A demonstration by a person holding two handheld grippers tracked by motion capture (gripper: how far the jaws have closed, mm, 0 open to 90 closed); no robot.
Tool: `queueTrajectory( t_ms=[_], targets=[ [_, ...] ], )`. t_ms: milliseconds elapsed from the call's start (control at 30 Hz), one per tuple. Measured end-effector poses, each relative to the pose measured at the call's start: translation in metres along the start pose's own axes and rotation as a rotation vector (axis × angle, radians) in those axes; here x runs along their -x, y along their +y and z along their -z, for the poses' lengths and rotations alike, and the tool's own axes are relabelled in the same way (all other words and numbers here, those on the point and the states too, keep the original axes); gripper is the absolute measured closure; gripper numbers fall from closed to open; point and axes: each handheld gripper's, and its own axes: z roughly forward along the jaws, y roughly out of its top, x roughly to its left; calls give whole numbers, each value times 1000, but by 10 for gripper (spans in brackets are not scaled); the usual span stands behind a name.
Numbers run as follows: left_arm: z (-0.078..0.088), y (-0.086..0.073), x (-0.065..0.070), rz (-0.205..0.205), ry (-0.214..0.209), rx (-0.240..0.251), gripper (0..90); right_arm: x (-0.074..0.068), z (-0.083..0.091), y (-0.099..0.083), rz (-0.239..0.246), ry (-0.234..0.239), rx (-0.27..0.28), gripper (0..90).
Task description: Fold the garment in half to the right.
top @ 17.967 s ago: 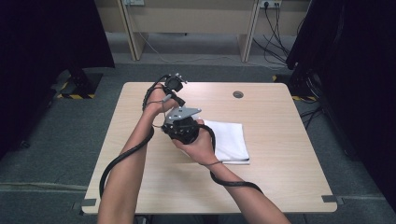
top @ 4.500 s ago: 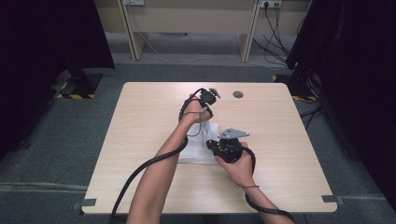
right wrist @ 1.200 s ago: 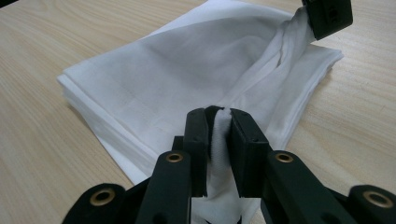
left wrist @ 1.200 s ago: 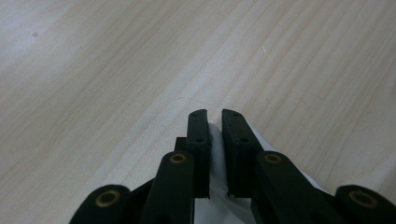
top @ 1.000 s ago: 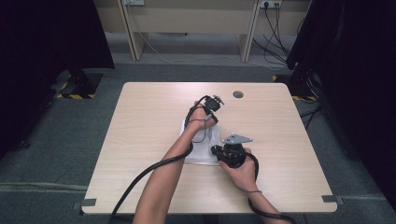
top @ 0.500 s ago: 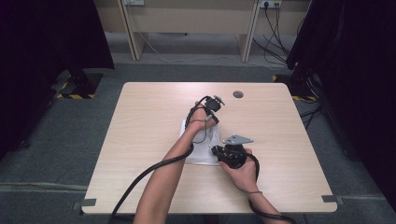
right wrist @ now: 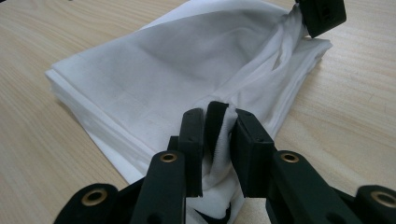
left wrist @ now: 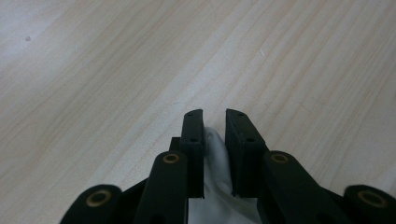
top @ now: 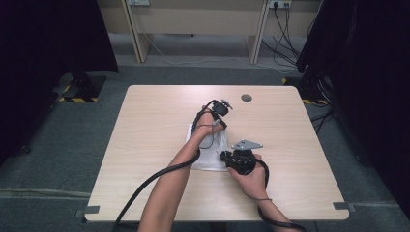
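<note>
the right gripper [right wrist: 217, 116] is nearest, at the near edge of the white cloth [right wrist: 177, 65]. its jaws have just been opening, and a fold of cloth sits loose between them, so it looks like it is letting go. the folded cloth lies flat in the middle of the table [top: 145, 125], likely just set down after a fold. farther off, the left gripper [left wrist: 215, 119] is at the far edge. its jaws have been opening too, with a bit of cloth between them, no squeeze.
</note>
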Motion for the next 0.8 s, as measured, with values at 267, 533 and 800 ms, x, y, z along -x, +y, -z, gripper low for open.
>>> queueTrajectory(
  t_ms=[267, 533, 800],
  targets=[
    [-1, 0, 0, 3, -5, 2, 754, 1, 0, 0, -2, 0, -1, 720],
    [-1, 0, 0, -2, 0, 3, 737, 2, 1, -1, -6, -6, -4, 702],
    [-2, 0, 0, -5, 4, 6, 719, 4, 2, -1, -5, -10, -5, 697]
  ],
)
